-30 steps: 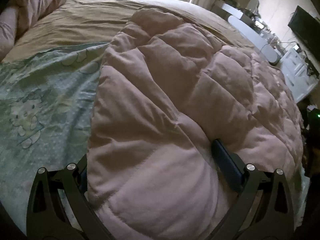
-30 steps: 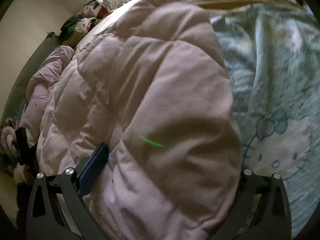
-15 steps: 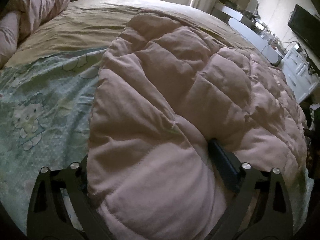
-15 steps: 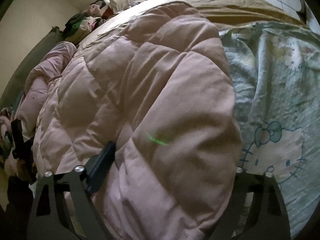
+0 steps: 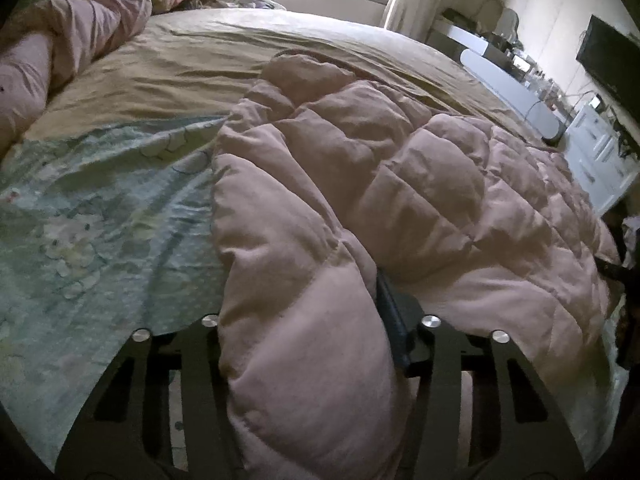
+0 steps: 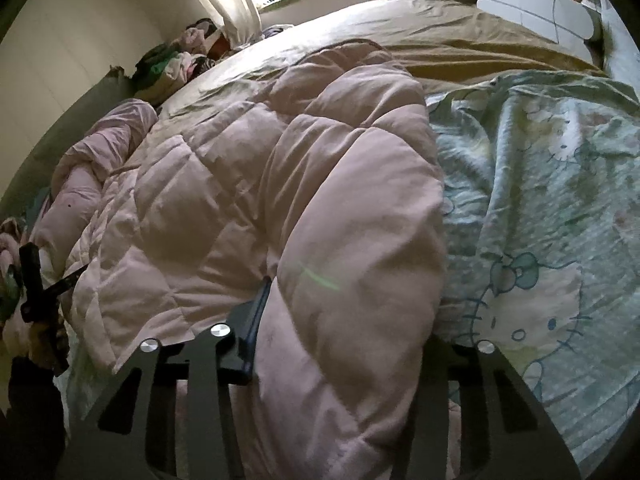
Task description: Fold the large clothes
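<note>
Pink puffy quilt is spread on the bed over the tan sheet and cartoon sheet. Both the left gripper and right gripper are clamped on its near edge. Risk: with 2 fat bunches of slick padding, one could slide out mid-fold, or drag the cartoon sheet along.

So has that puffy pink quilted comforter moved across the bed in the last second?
Yes. The pink quilted comforter has pulled back toward the camera: in the left wrist view more tan bedsheet shows beyond its far edge.
</note>
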Available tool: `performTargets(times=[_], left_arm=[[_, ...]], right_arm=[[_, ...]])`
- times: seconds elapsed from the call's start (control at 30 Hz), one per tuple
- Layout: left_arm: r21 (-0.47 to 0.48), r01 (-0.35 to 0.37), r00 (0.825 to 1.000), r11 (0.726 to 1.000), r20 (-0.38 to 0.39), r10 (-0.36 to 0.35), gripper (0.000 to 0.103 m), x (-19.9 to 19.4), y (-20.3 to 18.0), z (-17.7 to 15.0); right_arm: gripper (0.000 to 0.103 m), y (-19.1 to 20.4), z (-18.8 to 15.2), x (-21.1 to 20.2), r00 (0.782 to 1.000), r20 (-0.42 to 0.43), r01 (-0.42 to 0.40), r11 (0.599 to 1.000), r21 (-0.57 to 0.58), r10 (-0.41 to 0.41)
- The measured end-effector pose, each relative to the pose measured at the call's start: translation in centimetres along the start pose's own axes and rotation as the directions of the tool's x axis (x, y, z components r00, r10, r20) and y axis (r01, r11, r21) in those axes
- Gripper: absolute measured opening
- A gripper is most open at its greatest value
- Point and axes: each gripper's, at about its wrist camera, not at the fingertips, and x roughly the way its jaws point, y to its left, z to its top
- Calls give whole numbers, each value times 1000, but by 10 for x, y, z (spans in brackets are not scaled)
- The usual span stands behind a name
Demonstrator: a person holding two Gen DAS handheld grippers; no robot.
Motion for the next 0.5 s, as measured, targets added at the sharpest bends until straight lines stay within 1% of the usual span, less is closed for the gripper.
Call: performTargets(times=[0.1, 0.2, 0.37, 0.5], left_arm=[[30, -40, 999, 999, 5, 40, 33, -4, -8, 3], [33, -50, 999, 998, 13, 49, 27, -12, -9, 4], [23, -61, 998, 998, 1, 61, 24, -15, -11, 5], [17, -75, 997, 997, 3, 75, 21, -21, -12, 6]], right_arm=[[37, 7, -2, -5, 999, 19, 32, 999, -25, -32], [35, 7, 0, -8, 999, 32, 23, 1000, -11, -23], [33, 7, -1, -14, 999, 34, 18, 1000, 0, -18], [31, 6, 1, -20, 1000, 21, 2, 999, 42, -3]])
